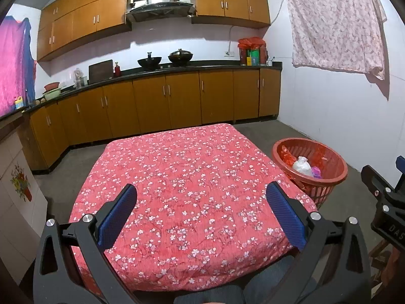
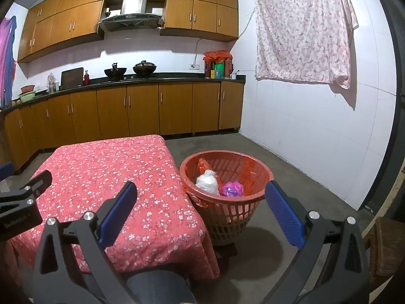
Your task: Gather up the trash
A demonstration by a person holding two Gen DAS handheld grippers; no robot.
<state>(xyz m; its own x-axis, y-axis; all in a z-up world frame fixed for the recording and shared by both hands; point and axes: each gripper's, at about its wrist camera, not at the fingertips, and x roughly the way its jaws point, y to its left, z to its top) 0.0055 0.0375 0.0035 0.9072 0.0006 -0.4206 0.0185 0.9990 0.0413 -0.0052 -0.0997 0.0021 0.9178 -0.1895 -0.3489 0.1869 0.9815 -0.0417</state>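
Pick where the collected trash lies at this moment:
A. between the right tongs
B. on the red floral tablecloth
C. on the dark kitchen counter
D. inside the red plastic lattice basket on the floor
D: a crumpled white plastic bag, a purple wrapper and red plastic scraps sit inside the red plastic lattice basket beside the table, while the red floral tablecloth is bare and both tongs are open and hold nothing.

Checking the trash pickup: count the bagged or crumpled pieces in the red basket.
3 visible in the red basket: a white bag in the middle, a purple wad beside it, and red-orange plastic against the back wall. More may lie hidden beneath.
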